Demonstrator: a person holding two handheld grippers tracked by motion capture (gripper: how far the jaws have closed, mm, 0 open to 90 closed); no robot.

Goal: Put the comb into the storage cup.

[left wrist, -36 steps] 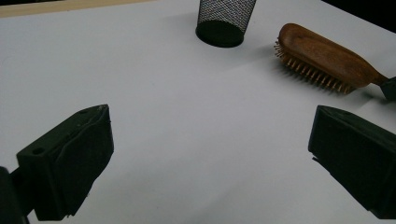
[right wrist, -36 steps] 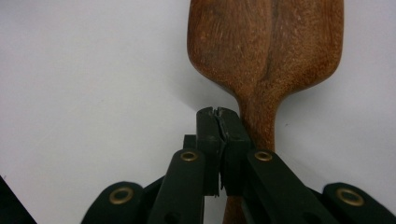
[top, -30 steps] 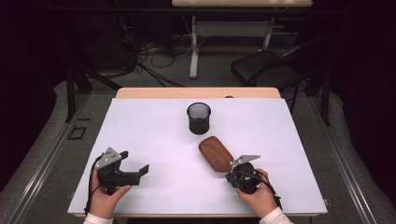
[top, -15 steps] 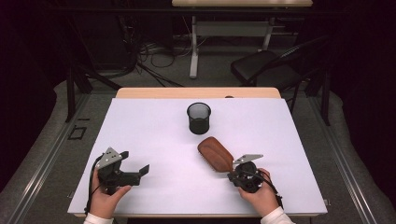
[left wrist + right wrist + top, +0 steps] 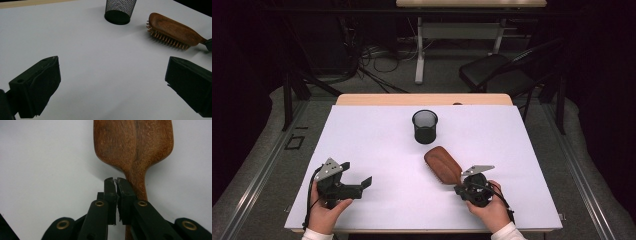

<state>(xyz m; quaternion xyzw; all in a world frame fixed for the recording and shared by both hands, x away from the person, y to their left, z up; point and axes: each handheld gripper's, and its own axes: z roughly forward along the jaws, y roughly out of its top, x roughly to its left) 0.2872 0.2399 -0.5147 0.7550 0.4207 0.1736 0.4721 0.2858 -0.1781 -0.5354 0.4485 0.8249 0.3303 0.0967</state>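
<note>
right gripper [image 5: 115, 180]: jaws closed beside hairbrush [image 5: 133, 147] handle, nothing between them; left gripper [image 5: 112, 82]: jaws wide open, idle | mesh cup [image 5: 425, 126]: upright beyond the brush, likely destination

Both black tools, left [image 5: 362, 180] and right [image 5: 458, 187], carry grey three-cornered plates, brass rivets and black cables.

Smooth grained wooden hairbrush [image 5: 133, 145], black wire-mesh cup [image 5: 425, 126], matt white table [image 5: 362, 135].

left gripper [image 5: 359, 179]: fingers spread wide | right gripper [image 5: 115, 180]: fingers together
</note>
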